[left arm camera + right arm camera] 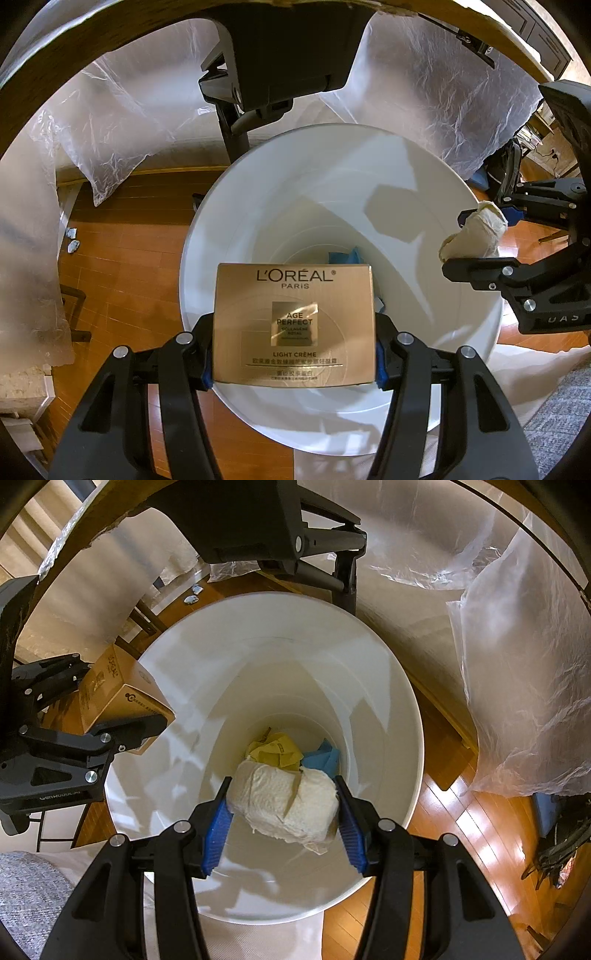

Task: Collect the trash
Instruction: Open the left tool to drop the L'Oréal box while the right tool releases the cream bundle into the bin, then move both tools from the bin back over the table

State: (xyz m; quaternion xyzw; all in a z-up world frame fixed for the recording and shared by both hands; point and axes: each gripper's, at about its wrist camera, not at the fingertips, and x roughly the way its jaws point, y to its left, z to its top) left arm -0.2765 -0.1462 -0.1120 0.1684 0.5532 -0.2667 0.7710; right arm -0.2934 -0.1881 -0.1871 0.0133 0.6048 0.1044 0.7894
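We see both grippers parked over the white trash bin, each pointing steeply down into its mouth. The left gripper clamps a gold L'Oréal cream box by its 2 side walls, blue pads flat against left and right faces, printed front facing the left wrist camera. The box hangs inside the near part of the rim circle, straight above the bin floor, with a scrap of blue trash showing past its top edge.

The right gripper squeezes a wad of white paper towel end to end, jaws narrow; the wad's long axis runs left-right across the fingers. It sits directly over the bin's bottom, where crumpled yellow paper and a blue piece already lie.

Key relation: both items are above the opening, not beside it, so we judge the next move is just opening the jaws. The right one is more centred. The left view shows the wad near the bin's right rim, the right view shows the box at the left rim, so the 2 grippers flank the opening and stay apart. 2 small crumpled scraps lie on the wood floor, far left, uncollected.
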